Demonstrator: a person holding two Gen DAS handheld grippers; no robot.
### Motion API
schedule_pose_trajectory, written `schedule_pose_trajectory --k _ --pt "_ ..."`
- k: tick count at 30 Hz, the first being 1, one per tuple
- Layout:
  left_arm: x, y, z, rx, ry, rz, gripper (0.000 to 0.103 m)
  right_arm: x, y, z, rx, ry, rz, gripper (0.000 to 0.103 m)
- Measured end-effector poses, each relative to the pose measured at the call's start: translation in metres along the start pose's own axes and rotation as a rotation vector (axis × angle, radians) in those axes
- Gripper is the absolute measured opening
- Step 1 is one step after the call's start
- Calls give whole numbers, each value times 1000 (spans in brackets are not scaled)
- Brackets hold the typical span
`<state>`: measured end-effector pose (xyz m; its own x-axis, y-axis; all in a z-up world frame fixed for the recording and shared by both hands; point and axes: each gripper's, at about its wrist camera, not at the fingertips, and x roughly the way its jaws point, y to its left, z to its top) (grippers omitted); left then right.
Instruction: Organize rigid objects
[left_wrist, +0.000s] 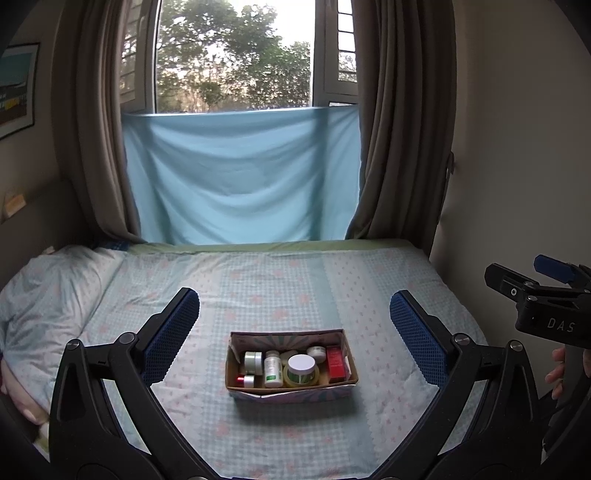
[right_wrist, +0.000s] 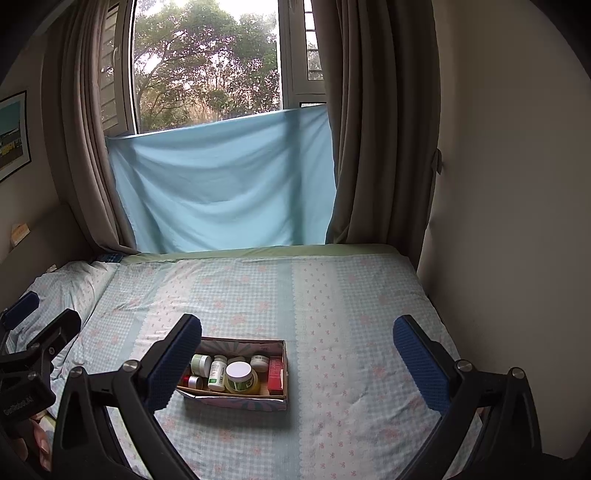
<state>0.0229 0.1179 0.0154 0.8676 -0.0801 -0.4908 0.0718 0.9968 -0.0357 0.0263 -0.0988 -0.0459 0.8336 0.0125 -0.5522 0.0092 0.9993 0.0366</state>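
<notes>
A small open cardboard box (left_wrist: 291, 392) (right_wrist: 236, 401) sits on the bed. It holds several rigid items: a white pill bottle (left_wrist: 272, 368) (right_wrist: 217, 374), a yellow jar with a white lid (left_wrist: 302, 370) (right_wrist: 241, 377), a red carton (left_wrist: 337, 363) (right_wrist: 276, 374) and small jars. My left gripper (left_wrist: 294, 314) is open and empty, held above and behind the box. My right gripper (right_wrist: 297, 336) is open and empty, with the box beside its left finger. Each gripper shows at the edge of the other's view, the right one (left_wrist: 535, 291) and the left one (right_wrist: 37, 325).
The bed (left_wrist: 295, 280) has a checked floral sheet. A pillow (left_wrist: 48, 295) lies at the left. A blue cloth (left_wrist: 240, 177) hangs over the window behind, between brown curtains. A wall (right_wrist: 517, 184) runs along the bed's right side.
</notes>
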Motion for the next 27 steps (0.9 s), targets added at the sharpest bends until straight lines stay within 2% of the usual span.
schedule_pose_trajectory --k 20,27 --pt "6 -3 1 -8 -12 3 103 6 1 5 1 -11 -29 103" --pt "4 -6 1 9 -43 46 103 8 2 7 -2 -14 -33 103"
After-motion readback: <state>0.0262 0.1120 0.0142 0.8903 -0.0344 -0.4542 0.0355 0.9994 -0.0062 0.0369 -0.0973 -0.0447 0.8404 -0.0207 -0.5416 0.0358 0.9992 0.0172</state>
